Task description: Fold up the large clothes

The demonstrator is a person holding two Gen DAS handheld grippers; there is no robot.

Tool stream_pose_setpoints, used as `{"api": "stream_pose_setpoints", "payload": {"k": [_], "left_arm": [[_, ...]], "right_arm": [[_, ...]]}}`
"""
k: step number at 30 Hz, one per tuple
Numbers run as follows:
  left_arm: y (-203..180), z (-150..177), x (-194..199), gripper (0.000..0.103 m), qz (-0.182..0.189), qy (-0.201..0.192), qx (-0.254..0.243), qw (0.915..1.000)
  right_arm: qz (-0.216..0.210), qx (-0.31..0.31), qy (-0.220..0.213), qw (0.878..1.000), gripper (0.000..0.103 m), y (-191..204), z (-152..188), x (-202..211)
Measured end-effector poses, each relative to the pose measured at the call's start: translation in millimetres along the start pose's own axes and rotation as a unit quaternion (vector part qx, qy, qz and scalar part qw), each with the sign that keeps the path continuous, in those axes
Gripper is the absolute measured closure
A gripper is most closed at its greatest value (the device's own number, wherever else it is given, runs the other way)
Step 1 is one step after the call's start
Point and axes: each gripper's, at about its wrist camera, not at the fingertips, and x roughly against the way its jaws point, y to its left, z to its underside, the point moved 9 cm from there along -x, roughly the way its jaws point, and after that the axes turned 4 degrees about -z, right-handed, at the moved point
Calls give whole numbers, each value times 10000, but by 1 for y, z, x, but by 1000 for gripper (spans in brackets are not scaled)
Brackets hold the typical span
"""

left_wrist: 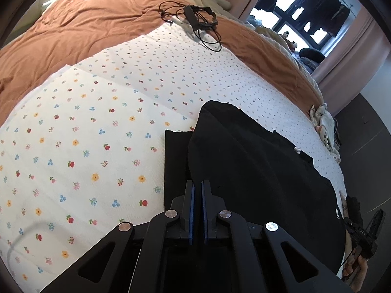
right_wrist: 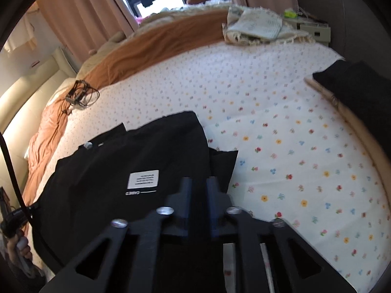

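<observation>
A large black garment (left_wrist: 256, 166) lies on the flowered bed sheet (left_wrist: 97, 134), its near part bulging upward in a fold. My left gripper (left_wrist: 197, 188) sits at the garment's near left edge with its blue pads almost together, shut on the black cloth. In the right wrist view the same garment (right_wrist: 122, 166) shows a white printed label (right_wrist: 143, 179). My right gripper (right_wrist: 200, 185) is blurred over the garment's right edge. Its fingers stand apart with black cloth showing between them, and the pads do not press on it.
An orange duvet (left_wrist: 73, 31) is bunched along the far side of the bed, with a black cable bundle (left_wrist: 195, 22) on it. A folded dark garment (right_wrist: 361, 92) lies at the right edge of the sheet (right_wrist: 281, 122). Pale folded cloths (right_wrist: 254, 24) sit at the far corner.
</observation>
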Motion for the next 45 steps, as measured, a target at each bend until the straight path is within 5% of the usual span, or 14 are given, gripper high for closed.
{"api": "stream_pose_setpoints", "payload": {"k": [1,5,10,20,23,25,32,35,39,45], "left_arm": [[1,0,-1,98,10,11,4,10000],[1,0,-5,98,20,35,4,10000],[2,-1,-6,98,3,4,-21,10000],[2,-3,2,99,49,-87,57,9999],[3,-1,0,99,53,-53,86,9999],[3,-2,-1,99,71,-47,92,9999],[5,0,-4,99,83,-27,92,9999],[6,1,-5,99,93,-12,117,9999],[6,0,-5,99,105,-15,122,9999],[6,-7,-6,99,146,-45,205,9997]], "right_arm": [[-32,-8,-41,10000,39,-1,-1,-2],[-113,96,-68,9999,39,3,-4,-13],[-116,212,-15,9997,89,6,0,-16],[-309,130,-239,9992,93,8,-7,16],[-405,305,-178,9986,78,16,-5,15],[-223,384,-279,9986,38,14,-11,11],[-386,346,87,9986,39,11,-16,-31],[-703,96,301,9970,56,9,-7,-37],[-760,-87,231,9968,93,0,-5,-28],[-719,127,-87,9973,97,13,-24,-10]]}}
